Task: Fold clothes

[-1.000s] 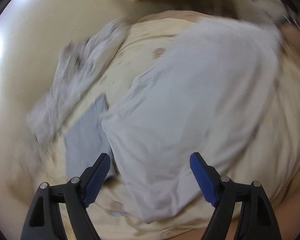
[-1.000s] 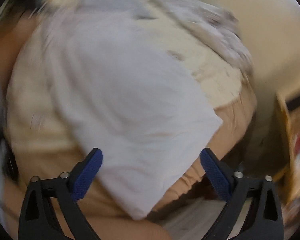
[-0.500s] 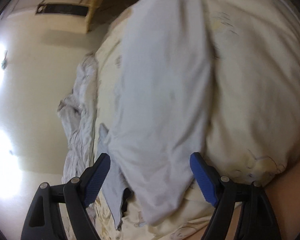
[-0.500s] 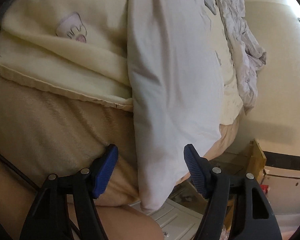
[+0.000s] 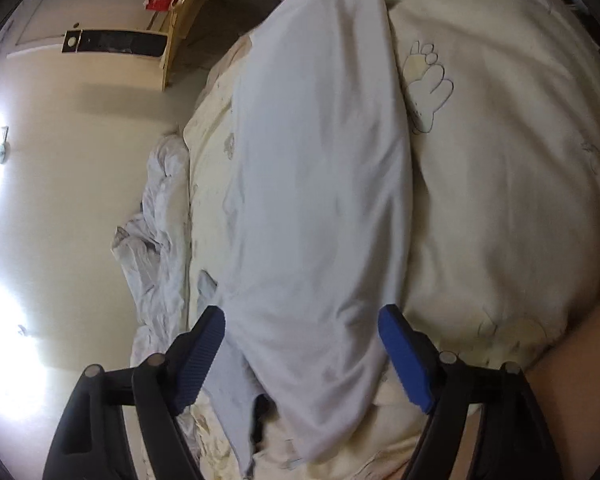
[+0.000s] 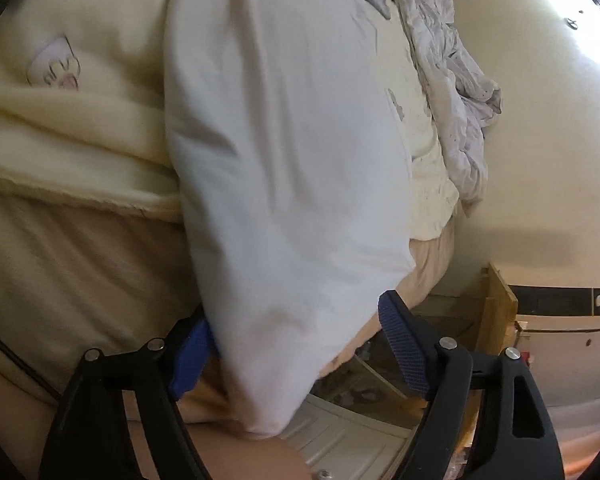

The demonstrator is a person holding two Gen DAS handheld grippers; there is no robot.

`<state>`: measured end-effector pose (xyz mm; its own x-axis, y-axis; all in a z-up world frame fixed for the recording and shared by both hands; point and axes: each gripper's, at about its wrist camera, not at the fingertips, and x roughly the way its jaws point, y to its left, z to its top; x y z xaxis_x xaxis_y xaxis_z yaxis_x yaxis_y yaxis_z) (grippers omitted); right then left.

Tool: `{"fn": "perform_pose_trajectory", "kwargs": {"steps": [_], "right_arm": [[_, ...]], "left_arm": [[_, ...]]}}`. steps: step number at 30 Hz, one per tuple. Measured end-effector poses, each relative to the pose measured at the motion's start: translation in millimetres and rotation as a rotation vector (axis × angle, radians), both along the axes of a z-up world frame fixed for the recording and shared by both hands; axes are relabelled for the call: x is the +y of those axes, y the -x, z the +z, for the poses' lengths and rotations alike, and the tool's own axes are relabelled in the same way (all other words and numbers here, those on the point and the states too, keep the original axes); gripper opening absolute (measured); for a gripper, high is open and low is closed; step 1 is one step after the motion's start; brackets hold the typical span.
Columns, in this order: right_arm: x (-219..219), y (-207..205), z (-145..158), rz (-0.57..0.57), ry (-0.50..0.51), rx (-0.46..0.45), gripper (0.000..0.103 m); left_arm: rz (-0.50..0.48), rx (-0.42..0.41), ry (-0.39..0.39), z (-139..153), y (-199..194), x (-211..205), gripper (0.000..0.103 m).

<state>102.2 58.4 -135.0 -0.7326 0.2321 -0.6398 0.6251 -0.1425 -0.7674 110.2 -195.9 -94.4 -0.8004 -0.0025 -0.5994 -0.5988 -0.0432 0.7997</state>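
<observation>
**White garment laid lengthwise on the bed, both tongs set wide at its ends**

One white garment is seen in the left wrist view, lying on a cream blanket that covers the bed. Its long axis runs from the top centre of the frame down to the bottom centre, where its narrow end lies between the blue pads. In the right wrist view the same garment runs from the top centre to the bottom centre, its lower end hanging over the bed edge.

The left tongs are held wide; the cloth lies between the pads, and no pad is seen pressing on it. The right tongs are also wide, their jaws having just been opening; the cloth edge covers part of the left-hand pad, and a grip cannot be confirmed.

One grey cloth is partly covered by the garment at the lower left. One crumpled white sheet lies at centre left, against the wall.
</observation>
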Motion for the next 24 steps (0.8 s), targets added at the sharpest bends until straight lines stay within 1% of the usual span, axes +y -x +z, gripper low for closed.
{"fn": "perform_pose_trajectory", "kwargs": {"steps": [3,5,7,9,10,11,12,13,16,19,23,24], "right_arm": [[-4,-1,-6,0.012,-0.008,-0.006,0.082],[-5,3,-10,0.007,-0.006,-0.006,0.082],[-5,6,-12,0.001,-0.004,-0.005,0.082],[-5,7,-13,-0.007,-0.002,-0.003,0.082],[-5,8,-12,-0.010,-0.004,0.001,0.082],[-9,-3,-12,-0.016,-0.006,0.006,0.082],[-8,-3,-11,-0.026,-0.014,0.021,0.082],[-8,-2,-11,-0.037,-0.022,0.036,0.082],[-1,2,-12,-0.062,-0.061,0.106,0.082],[-2,-1,-16,-0.041,-0.081,0.117,0.081],[-10,-9,-20,0.037,-0.114,0.150,0.080],[-11,-7,-22,0.045,-0.126,0.175,0.080]], "left_arm": [[0.017,-0.088,0.026,2,7,-2,0.080],[0.023,-0.143,0.032,-1,12,-1,0.073],[-0.019,-0.165,0.068,-9,9,5,0.073],[-0.010,-0.183,0.111,-21,14,9,0.071],[-0.013,-0.136,0.132,-25,17,10,0.071],[-0.017,-0.089,0.153,-30,20,10,0.075],[-0.019,-0.043,0.172,-34,22,11,0.077],[-0.011,-0.008,0.172,-34,23,9,0.080],[0.014,0.094,0.175,-35,25,5,0.080],[0.042,0.135,0.183,-33,23,0,0.080],[0.072,0.128,0.172,-32,35,1,0.080],[0.076,0.128,0.169,-32,37,1,0.080]]}}
